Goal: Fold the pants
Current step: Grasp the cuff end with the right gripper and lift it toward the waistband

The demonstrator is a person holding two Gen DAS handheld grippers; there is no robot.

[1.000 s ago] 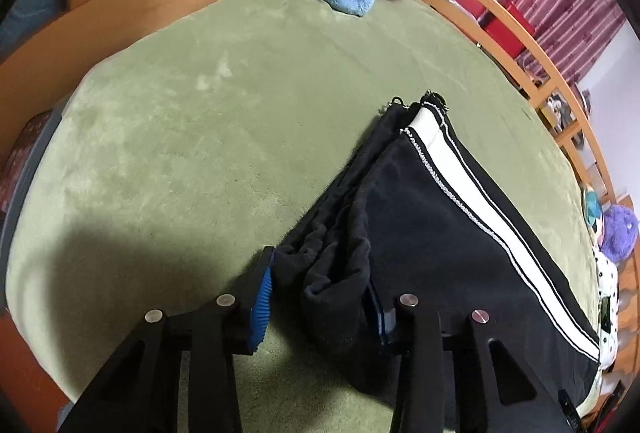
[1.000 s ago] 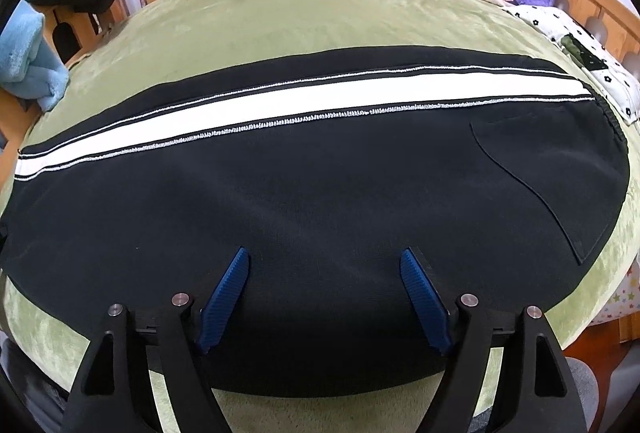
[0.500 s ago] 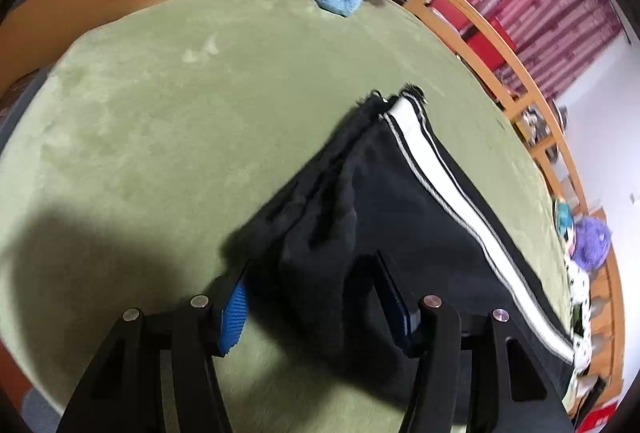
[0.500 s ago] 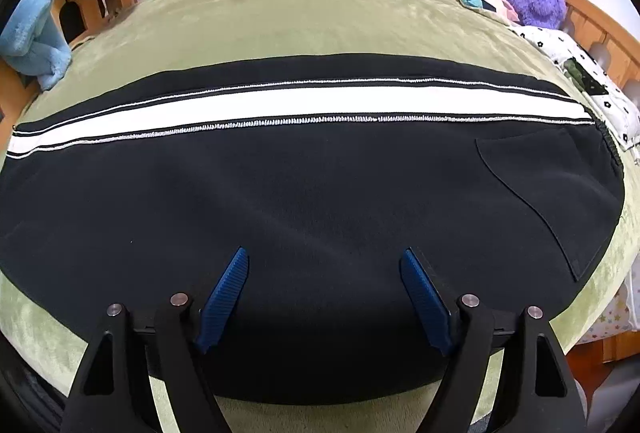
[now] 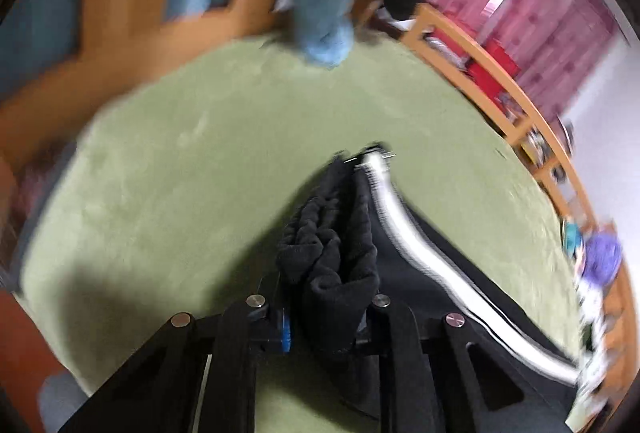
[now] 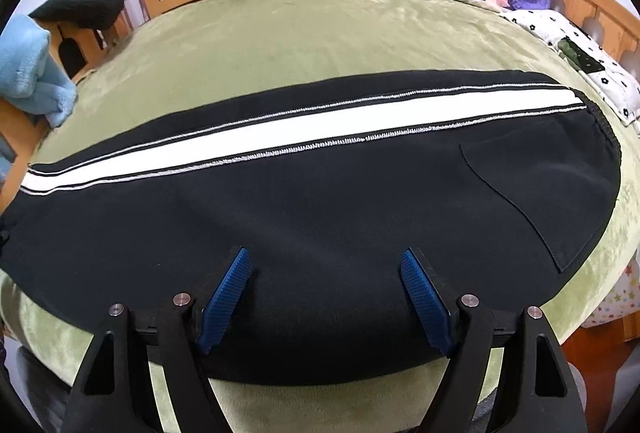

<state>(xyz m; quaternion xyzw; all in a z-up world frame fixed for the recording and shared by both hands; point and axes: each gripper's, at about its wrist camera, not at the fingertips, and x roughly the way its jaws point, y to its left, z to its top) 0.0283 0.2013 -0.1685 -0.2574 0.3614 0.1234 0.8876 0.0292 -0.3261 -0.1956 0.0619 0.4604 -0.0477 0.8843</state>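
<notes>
On the green bed (image 6: 320, 33), my left gripper (image 5: 326, 317) pinches the pants (image 6: 320, 217) cuff; right gripper (image 6: 326, 297) gapes above. I'd lift high, carrying it waistward evenly.

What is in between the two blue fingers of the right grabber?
In the right wrist view, only the black pants lie between the right gripper's open blue fingers, which hold nothing.

Our left gripper (image 5: 325, 317) is clamped down tight on a bunched wad of the pants (image 5: 332, 273), fingers nearly together. Our right gripper (image 6: 326, 297) just hovers low over the fabric, blue pads (image 6: 224, 299) spread wide, gripping nothing.
</notes>
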